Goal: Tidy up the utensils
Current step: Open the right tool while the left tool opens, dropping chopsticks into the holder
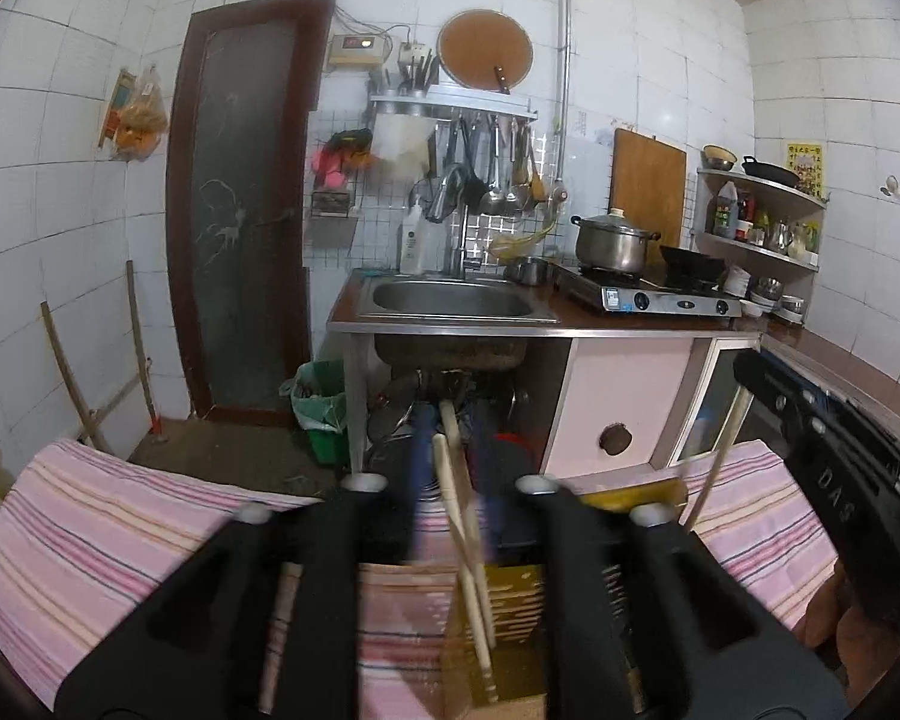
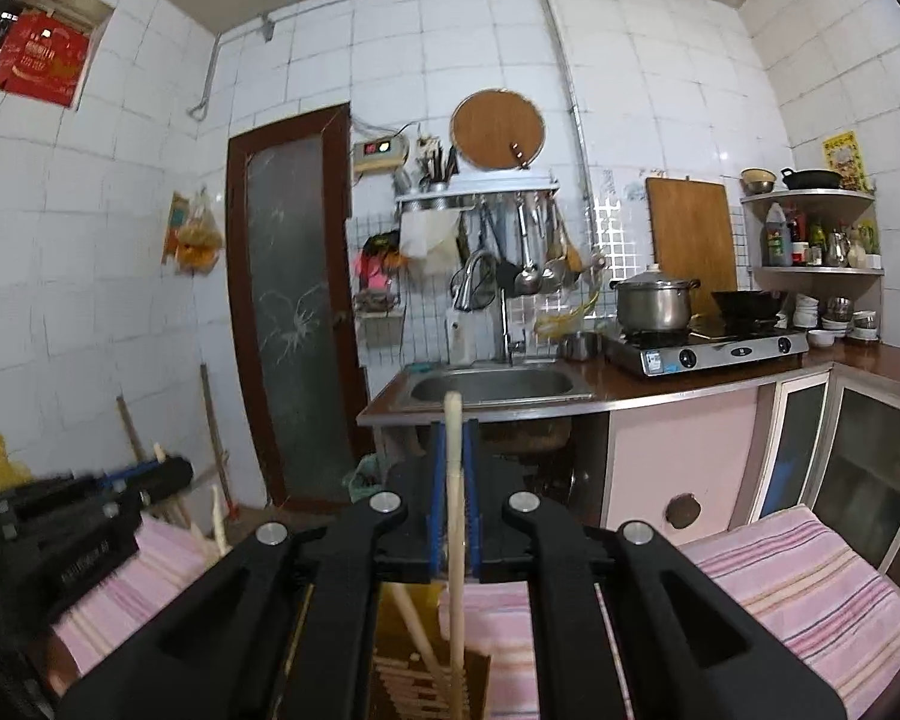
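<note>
Chopstick (image 2: 455, 516) pinched in right gripper (image 2: 453, 516); left gripper (image 1: 450, 468) spread, unloaded. Keep stick vertical, lower into holder (image 2: 432, 684) w/o snagging the others.

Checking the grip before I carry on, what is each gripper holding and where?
Right gripper pinches a chopstick near its top end. Left gripper is open, holding nothing.
</note>
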`<action>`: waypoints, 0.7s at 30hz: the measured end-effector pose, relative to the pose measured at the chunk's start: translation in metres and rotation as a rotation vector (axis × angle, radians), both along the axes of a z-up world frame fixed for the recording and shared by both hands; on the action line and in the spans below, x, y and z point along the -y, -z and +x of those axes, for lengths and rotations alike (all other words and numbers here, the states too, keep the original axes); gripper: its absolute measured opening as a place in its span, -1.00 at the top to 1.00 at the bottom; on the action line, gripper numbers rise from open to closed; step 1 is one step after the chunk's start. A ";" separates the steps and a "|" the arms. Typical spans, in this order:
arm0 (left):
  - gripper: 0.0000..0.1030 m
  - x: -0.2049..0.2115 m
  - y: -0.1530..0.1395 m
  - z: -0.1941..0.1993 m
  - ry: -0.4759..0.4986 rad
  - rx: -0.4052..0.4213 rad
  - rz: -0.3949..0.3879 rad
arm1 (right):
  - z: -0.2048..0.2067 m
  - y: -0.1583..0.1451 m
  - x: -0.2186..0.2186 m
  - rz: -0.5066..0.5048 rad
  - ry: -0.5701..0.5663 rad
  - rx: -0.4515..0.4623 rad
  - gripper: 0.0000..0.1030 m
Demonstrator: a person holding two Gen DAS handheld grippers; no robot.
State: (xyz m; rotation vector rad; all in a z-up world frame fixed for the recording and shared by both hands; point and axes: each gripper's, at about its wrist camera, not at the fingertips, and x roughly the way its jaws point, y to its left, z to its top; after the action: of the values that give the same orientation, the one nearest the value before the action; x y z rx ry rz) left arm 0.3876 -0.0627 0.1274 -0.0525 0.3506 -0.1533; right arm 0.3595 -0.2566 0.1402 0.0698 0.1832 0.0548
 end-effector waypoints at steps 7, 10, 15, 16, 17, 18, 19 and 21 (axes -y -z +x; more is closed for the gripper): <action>-0.78 -0.030 -0.051 -0.055 -0.050 0.058 0.039 | -0.042 -0.035 0.010 -0.011 0.043 -0.020 -0.30; -0.90 -0.042 -0.066 -0.079 -0.067 0.081 0.056 | -0.070 -0.050 0.015 -0.023 0.073 -0.015 -0.58; -0.90 -0.071 -0.074 -0.118 -0.077 0.056 0.053 | -0.115 -0.057 0.021 -0.025 0.115 -0.032 -0.82; -0.90 -0.076 -0.071 -0.124 -0.078 0.045 0.053 | -0.124 -0.057 0.022 -0.022 0.116 -0.046 -0.83; -0.90 -0.079 -0.068 -0.129 -0.081 0.038 0.056 | -0.133 -0.054 0.022 -0.019 0.116 -0.059 -0.86; -0.90 -0.082 -0.064 -0.135 -0.086 0.031 0.059 | -0.142 -0.051 0.022 -0.016 0.120 -0.068 -0.86; -0.90 -0.083 -0.061 -0.138 -0.089 0.026 0.060 | -0.147 -0.049 0.022 -0.014 0.126 -0.073 -0.88; -0.90 -0.089 -0.049 -0.148 -0.087 0.001 0.059 | -0.159 -0.043 0.021 -0.012 0.134 -0.094 -0.89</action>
State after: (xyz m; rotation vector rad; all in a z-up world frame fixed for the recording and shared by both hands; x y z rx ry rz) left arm 0.2401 0.0261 0.1759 -0.0094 0.3510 -0.0566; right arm 0.2006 -0.2776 0.1830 0.0724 0.2718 -0.0833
